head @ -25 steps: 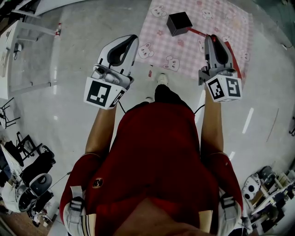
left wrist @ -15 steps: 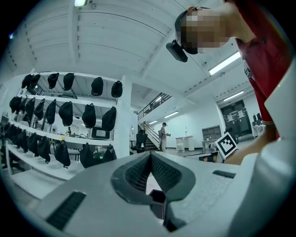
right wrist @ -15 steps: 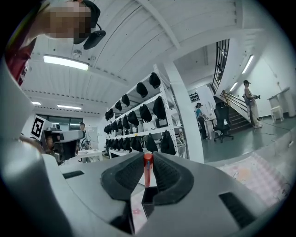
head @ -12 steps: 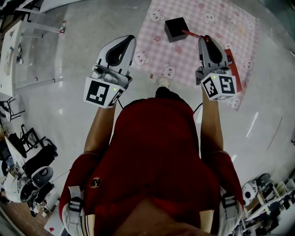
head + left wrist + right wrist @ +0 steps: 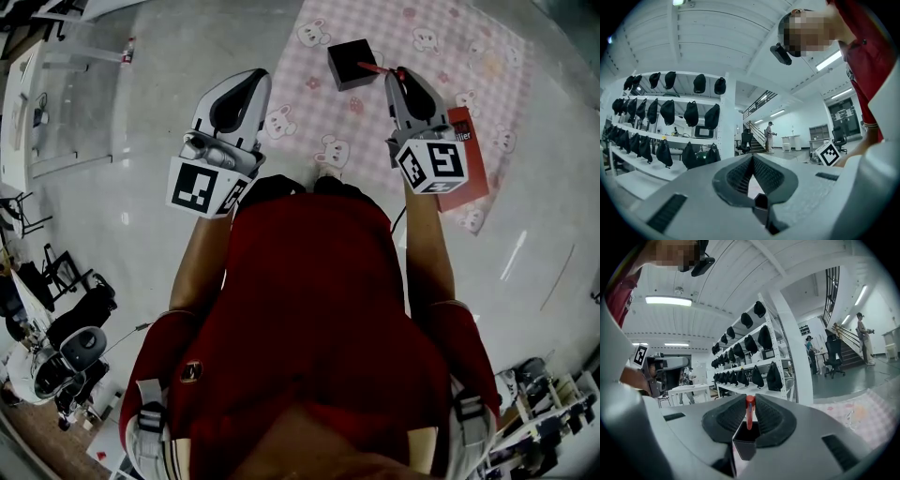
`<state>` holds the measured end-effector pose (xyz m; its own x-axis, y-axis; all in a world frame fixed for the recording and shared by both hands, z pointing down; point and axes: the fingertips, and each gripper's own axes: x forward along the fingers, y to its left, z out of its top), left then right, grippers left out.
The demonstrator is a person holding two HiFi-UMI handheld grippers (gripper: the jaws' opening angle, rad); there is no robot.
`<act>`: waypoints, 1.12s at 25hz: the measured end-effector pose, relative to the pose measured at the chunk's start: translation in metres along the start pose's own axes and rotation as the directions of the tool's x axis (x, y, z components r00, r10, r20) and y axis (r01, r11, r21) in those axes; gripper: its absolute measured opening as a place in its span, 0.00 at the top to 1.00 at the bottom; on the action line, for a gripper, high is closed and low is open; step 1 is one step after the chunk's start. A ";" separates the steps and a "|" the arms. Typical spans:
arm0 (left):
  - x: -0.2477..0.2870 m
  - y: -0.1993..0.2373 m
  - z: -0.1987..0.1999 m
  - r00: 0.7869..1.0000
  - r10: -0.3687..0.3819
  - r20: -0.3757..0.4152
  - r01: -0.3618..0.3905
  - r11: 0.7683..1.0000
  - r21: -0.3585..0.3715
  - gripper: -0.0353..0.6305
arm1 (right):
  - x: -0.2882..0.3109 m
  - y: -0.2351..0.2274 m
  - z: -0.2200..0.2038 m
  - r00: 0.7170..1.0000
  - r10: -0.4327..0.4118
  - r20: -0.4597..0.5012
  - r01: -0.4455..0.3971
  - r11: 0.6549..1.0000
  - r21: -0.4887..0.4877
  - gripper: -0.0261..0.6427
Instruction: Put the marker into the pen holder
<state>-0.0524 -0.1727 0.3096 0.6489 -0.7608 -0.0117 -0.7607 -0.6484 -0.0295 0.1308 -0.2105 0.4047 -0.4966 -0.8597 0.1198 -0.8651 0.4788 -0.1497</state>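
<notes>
right tool (image 5: 397, 75): jaws partly closed, clamped on the red marker (image 5: 373, 67)
marker: gripped near its back end; its far end sits at the open top of the black pen holder (image 5: 351, 63)
pen holder: upright on the pink bunny mat (image 5: 441, 56); the mat lies on the floor (image 5: 141, 122)
left tool (image 5: 251, 82): jaw tips together, nothing between them; well apart from the pen holder, beside the mat's edge

The marker (image 5: 370, 67) is slim and red, clamped between the jaws of the right gripper (image 5: 397, 75), with its free end reaching over the open top of the pen holder (image 5: 352, 63). The pen holder is a black square box standing upright at the far side of a pink checked mat (image 5: 450, 37).
</notes>
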 end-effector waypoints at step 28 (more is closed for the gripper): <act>-0.001 0.053 -0.018 0.999 -0.045 -0.028 0.043 0.998 -0.055 0.94 | 0.056 -0.008 -0.084 0.977 -0.110 -0.181 0.111 0.994 -0.004 0.88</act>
<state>-0.0938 -0.2068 0.3259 0.6818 -0.7313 0.0178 -0.7315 -0.6814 0.0248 0.1043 -0.2479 0.4946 -0.4029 -0.8607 0.3113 -0.9152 0.3809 -0.1315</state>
